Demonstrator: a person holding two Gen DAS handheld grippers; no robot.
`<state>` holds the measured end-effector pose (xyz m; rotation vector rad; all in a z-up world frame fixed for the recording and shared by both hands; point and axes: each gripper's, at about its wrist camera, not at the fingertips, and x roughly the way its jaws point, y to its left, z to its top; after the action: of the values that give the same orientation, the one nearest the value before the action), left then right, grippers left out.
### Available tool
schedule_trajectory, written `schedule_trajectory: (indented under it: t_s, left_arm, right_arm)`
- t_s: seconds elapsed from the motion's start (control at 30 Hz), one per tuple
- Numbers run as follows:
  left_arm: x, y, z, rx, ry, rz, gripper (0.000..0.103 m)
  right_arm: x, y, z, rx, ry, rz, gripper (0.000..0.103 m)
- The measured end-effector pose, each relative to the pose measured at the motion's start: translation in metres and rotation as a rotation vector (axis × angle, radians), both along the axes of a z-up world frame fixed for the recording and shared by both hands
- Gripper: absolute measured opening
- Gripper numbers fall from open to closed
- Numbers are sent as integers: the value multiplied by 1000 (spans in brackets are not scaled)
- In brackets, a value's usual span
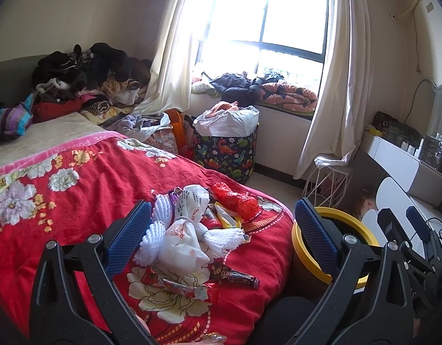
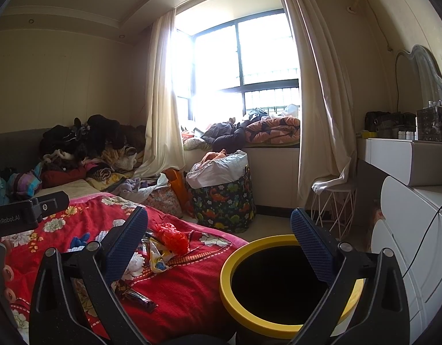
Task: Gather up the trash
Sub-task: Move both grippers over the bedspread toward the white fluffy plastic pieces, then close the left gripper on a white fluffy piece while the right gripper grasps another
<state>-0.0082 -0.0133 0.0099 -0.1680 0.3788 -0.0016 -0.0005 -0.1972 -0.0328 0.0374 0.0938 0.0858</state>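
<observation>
A heap of trash lies on the red floral bedspread [image 1: 77,189]: white plastic bags [image 1: 186,230], white foam netting [image 1: 151,238], a red plastic bag [image 1: 238,201], a dark wrapper [image 1: 238,277] and a red snack wrapper [image 1: 174,284]. My left gripper [image 1: 221,238] is open and empty, just above and in front of the heap. A yellow-rimmed bin [image 2: 278,287] stands beside the bed corner; it also shows in the left wrist view [image 1: 344,230]. My right gripper [image 2: 221,247] is open and empty, over the bin's rim. The red bag [image 2: 174,235] and dark wrapper [image 2: 140,299] show in the right wrist view.
A dinosaur-print basket [image 1: 226,149] full of laundry stands by the window seat. Clothes are piled at the bed's head [image 1: 85,77]. A white wire stool [image 1: 327,184] and a white dresser [image 1: 402,172] are on the right. Curtains [image 1: 333,86] hang to the floor.
</observation>
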Motion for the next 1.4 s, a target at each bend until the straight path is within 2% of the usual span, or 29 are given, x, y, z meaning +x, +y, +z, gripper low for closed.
schedule_trajectory:
  t_s: [0.47,0.6,0.83,1.1,1.4]
  left_arm:
    - [2,2,-3,0,9,6,92]
    - [5,14,-4,-6,21,24,92]
    - [9,51,-8,-55,26,104,92]
    - [12,83,-15,-76,38,175,92]
    - [14,118,-29,-125,80,163,92]
  right_arm:
    - [3,1,-6,2,9,2,97]
    - [4,5,-11,-2,26,16,97]
    - [14,24,-14,-26,73,117,97]
    - [30,59,-11,-68,134,259,97]
    - [55,87,-9,-87,203,375,97]
